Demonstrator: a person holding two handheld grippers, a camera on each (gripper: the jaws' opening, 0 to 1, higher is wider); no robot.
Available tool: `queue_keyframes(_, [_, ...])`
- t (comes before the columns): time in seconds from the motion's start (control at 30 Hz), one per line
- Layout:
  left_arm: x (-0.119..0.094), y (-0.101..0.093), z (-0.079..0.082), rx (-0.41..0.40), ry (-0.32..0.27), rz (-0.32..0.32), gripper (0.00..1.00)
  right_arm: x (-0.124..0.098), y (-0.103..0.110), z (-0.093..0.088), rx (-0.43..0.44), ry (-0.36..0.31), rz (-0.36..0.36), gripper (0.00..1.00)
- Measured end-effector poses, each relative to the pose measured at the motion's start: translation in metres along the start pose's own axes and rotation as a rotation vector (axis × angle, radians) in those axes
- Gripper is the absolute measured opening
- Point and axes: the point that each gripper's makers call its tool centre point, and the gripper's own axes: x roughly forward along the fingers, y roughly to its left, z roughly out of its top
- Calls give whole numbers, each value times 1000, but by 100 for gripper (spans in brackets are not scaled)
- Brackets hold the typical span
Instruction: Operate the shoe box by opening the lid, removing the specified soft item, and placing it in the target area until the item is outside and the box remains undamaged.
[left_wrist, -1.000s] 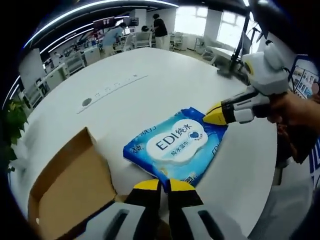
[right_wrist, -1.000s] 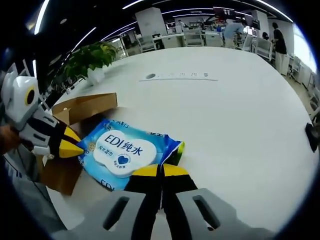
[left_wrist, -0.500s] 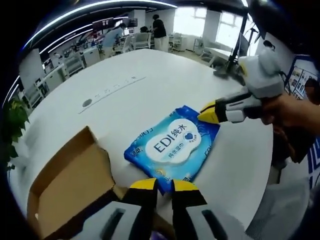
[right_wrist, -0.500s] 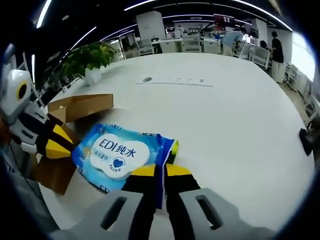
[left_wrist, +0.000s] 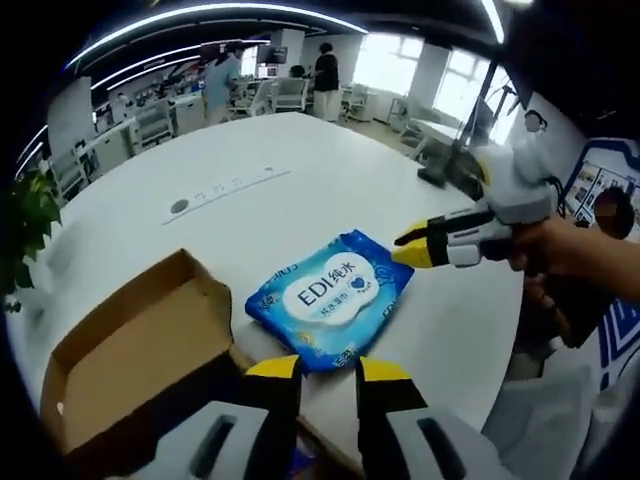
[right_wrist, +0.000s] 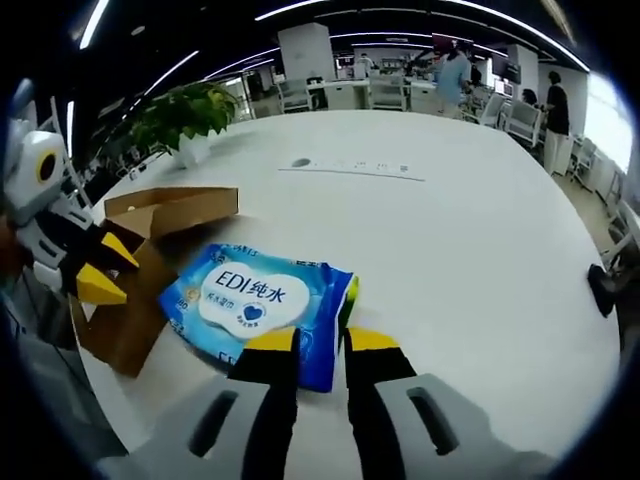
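A blue and white pack of wet wipes (left_wrist: 330, 298) (right_wrist: 262, 305) lies flat on the white table (left_wrist: 300, 180) (right_wrist: 450, 230), just beside the open brown cardboard shoe box (left_wrist: 130, 360) (right_wrist: 160, 215). My left gripper (left_wrist: 328, 368) is open, its yellow tips standing just short of the pack's near edge. It comes into the right gripper view as the left gripper (right_wrist: 105, 268), jaws apart, over the box. My right gripper (right_wrist: 321, 340) is open too, with the pack's corner lying between its tips, not pinched. It is seen from the side as the right gripper (left_wrist: 412, 248), close to the pack's far corner.
A socket strip (left_wrist: 225, 185) (right_wrist: 350, 168) is set into the table's middle. A potted plant (right_wrist: 185, 110) stands at one edge and a dark stand (left_wrist: 440, 170) at another. A hand (left_wrist: 570, 250) holds the right gripper. Desks and people fill the background.
Both grippers were shut on opposite corners of the pack; both have opened, let it go and drawn back a little. The pack now rests on the table.
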Motion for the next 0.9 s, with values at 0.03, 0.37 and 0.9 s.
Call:
queue_keyframes(0.03, [-3,0,0,1,-5,-2,22,-2,1,0,-4,-1,-1,17])
queue_keyframes(0.37, [-27,9,-7,-3,-26,0,27,-25,19,2,-51,2,25,21])
queue_keyframes(0.9, [-59,34,-38,-31,-30,16,29,-45,59,7,-187,13,96,26])
